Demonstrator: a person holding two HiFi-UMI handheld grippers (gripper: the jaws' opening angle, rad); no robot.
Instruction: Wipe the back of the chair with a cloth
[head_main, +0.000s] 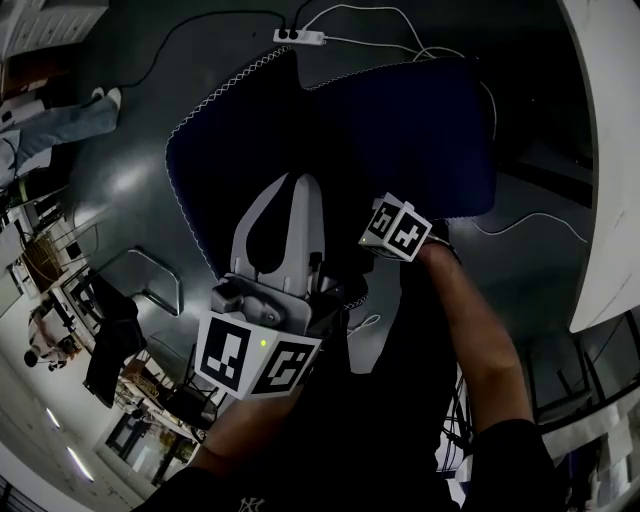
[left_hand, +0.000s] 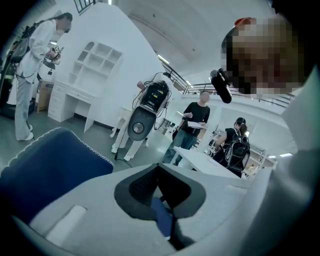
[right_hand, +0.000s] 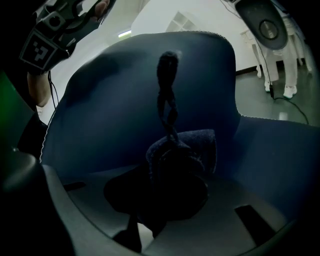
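I am mid-wipe, my right gripper (right_hand: 167, 185) pinching the bunched cloth (right_hand: 192, 147) against the chair back (right_hand: 115, 100) while my left gripper (left_hand: 162, 192) is clamping a blue fabric sliver (left_hand: 162, 220) beside that back, so next, I judge, comes a steady sweep across it.

Chair back (head_main: 400, 130): dark blue fabric, matt, with a white stitched edge.
Cloth (right_hand: 192, 150): dark, fuzzy, rough nap.
Left hand-held gripper (head_main: 300, 185): smooth grey matt plastic.
Floor (head_main: 130, 180): grey, smooth, glossy sheen.
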